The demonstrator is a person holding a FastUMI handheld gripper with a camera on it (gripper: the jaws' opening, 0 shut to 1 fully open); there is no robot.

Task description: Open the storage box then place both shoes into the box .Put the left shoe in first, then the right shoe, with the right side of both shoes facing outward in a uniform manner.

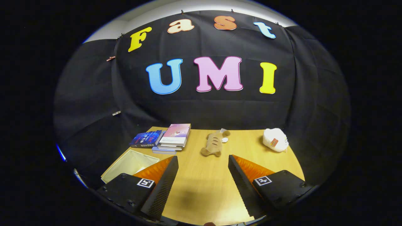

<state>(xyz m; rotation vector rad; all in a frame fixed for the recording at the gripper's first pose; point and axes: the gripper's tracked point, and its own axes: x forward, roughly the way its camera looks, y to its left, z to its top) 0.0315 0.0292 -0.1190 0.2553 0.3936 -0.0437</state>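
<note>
Jaws: released, spread wide with nothing but bare surface (204, 188) between them; the gripper (203, 185) hangs above the near end of the wooden top.

Storage box (130, 164): pale fabric bin at ten o'clock from the left finger, top apparently open, interior pale (whether any lid or flap remains to be lifted, I cannot tell).

Shoes: no item here reads plainly as a shoe.

Soft toy (215, 143): tan plush fish at twelve o'clock, just beyond the fingertips.

White plush (275, 140): at two o'clock, near the far right edge of the surface.

Books (163, 139): a small stack and a dark volume at eleven o'clock, directly behind the box.

Risks, as I judge them: grabbing a toy in mistake for footwear; nudging the light box off the left edge when reaching in; the books crowding any approach from behind the box. The fish lies squarely in the forward path.
</note>
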